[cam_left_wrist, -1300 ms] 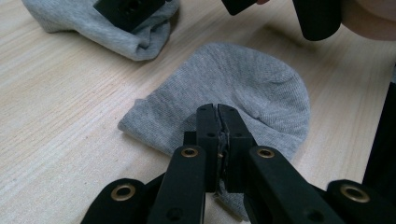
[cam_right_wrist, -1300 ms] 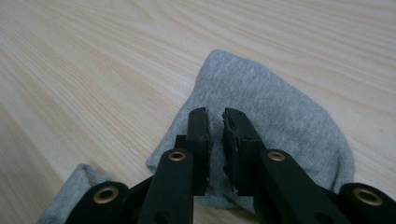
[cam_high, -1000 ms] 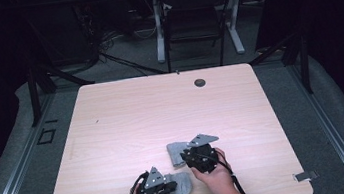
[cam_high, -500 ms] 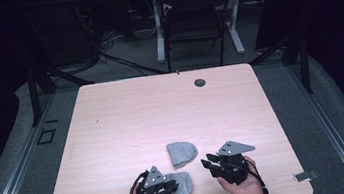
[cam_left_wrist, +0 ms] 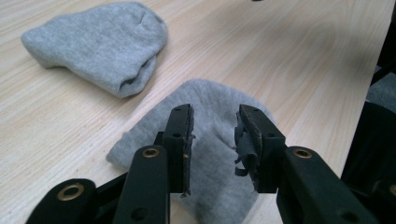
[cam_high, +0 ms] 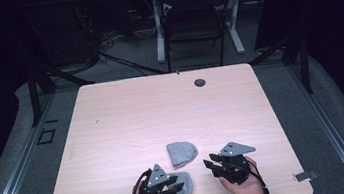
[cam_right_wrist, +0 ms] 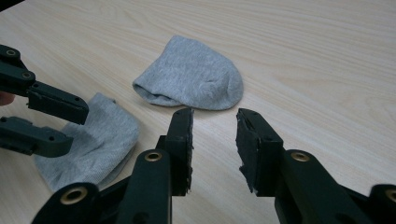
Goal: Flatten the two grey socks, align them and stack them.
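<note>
We find both socks lying loose near the table's (cam_high: 112,115) front edge. The left gripper (cam_left_wrist: 214,133), jaws just opening, hangs half-open above the near sock (cam_left_wrist: 210,154), gripping nothing. The right gripper (cam_right_wrist: 214,140), jaws likewise half-open and empty, faces the far sock (cam_right_wrist: 194,74), which we judge already let go.

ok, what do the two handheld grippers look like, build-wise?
Both are black. The left gripper and right gripper each carry a grey three-cornered plate on top and trail a black cable. Fingers are flat black bars with brass-coloured pivot rivets and frayed black pads.
</note>
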`<state>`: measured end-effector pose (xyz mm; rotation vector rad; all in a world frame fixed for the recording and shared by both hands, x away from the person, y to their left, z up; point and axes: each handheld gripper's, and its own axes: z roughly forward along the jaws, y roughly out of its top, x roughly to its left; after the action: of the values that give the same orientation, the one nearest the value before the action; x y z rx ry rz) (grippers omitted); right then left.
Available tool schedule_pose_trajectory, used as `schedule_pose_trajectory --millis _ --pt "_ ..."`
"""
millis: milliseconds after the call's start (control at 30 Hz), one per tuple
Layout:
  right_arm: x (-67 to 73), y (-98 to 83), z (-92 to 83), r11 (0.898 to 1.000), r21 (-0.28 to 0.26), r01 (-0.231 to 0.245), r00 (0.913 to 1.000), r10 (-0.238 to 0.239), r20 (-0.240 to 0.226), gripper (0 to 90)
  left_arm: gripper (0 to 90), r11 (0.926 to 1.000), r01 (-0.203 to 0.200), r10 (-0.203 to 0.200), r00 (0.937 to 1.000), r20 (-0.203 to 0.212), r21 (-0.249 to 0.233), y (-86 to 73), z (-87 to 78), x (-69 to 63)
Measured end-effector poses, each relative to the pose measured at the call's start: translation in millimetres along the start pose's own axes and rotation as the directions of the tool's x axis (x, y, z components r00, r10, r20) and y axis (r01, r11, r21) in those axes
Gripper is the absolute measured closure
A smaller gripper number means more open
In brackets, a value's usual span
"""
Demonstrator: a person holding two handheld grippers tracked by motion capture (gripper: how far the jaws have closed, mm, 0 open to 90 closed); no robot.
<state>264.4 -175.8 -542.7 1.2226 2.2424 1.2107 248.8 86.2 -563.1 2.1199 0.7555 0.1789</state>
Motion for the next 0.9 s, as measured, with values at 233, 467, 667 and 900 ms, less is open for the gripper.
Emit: schedule_pose_trajectory --millis 233,467,667,900 --pt "-3.1 -0.7 0.5 1.0 -0.008 -0.018 0.9998 0.018 -0.003 65.7 62.4 0.9996 -0.029 0.029 0.9996 -0.001 0.001 8.0 9.3 -15.5" --pt "-4.3 -1.3 2.5 1.0 -0.005 -0.015 0.9999 0.015 -0.005 65.1 61.0 0.9992 -0.035 0.036 0.9992 -0.017 0.02 8.0 18.7 -25.2" --pt "-3.1 -2.2 4.9 1.0 0.0 -0.015 0.9999 0.015 -0.009 64.5 64.1 0.9979 -0.04 0.041 0.9987 -0.029 0.051 1.7 24.9 -26.3" --pt "-1.1 -2.4 6.1 1.0 0.005 -0.003 0.9999 0.003 -0.015 64.5 82.1 0.9986 -0.043 0.044 0.9988 -0.021 0.031 1.2 21.6 -26.3"
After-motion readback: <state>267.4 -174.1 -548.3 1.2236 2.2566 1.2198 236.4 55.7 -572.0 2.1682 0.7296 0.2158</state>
